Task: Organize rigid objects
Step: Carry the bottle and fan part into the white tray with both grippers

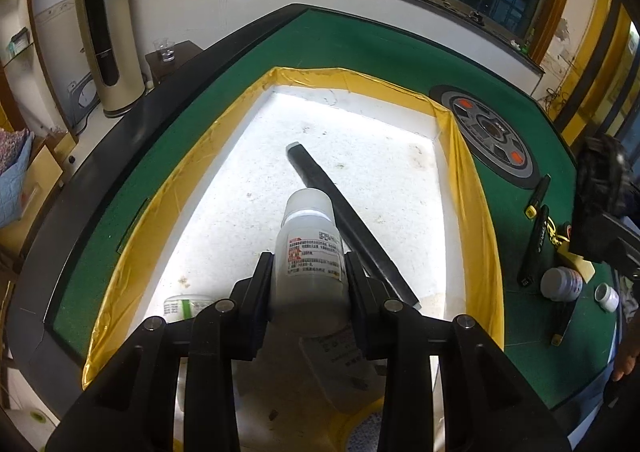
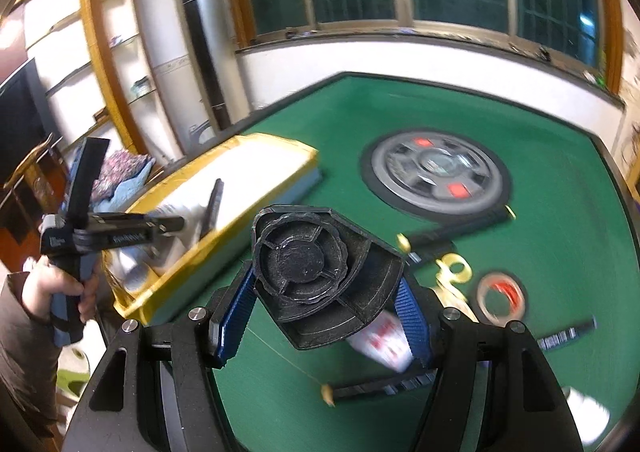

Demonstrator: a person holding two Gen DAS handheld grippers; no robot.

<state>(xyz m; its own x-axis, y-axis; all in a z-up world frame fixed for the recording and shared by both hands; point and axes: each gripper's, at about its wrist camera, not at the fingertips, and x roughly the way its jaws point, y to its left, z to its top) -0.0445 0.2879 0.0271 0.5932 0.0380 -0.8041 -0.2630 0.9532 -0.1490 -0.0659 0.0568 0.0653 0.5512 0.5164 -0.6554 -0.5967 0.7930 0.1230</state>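
Left gripper (image 1: 309,272): black fingers pinch a white bottle (image 1: 310,252) by its body, cap pointing away, held over the box (image 1: 472,188).
Right gripper (image 2: 326,292): blue ribbed pads (image 2: 236,312) clamp a black plastic part (image 2: 320,276) with a round ribbed face, held above the green table (image 2: 540,172).
Box: white foam inside, rim wrapped in yellow tape, sitting on the table's left part.
In the box: a long black bar (image 1: 352,224) lies slantwise on the floor; a small white container (image 1: 186,306) with a green stripe lies near the closer left corner.
Table, right of the box: black pens (image 1: 534,248), a white bottle on its side (image 1: 562,284), a small white cap (image 1: 607,296).
Table centre: a round grey panel (image 2: 436,172) with red buttons.
Near the right gripper: a tape roll (image 2: 502,298) and a gold-coloured piece (image 2: 454,268), both blurred.
Person: a hand (image 2: 56,288) grips the left gripper's handle, seen from the right wrist camera.
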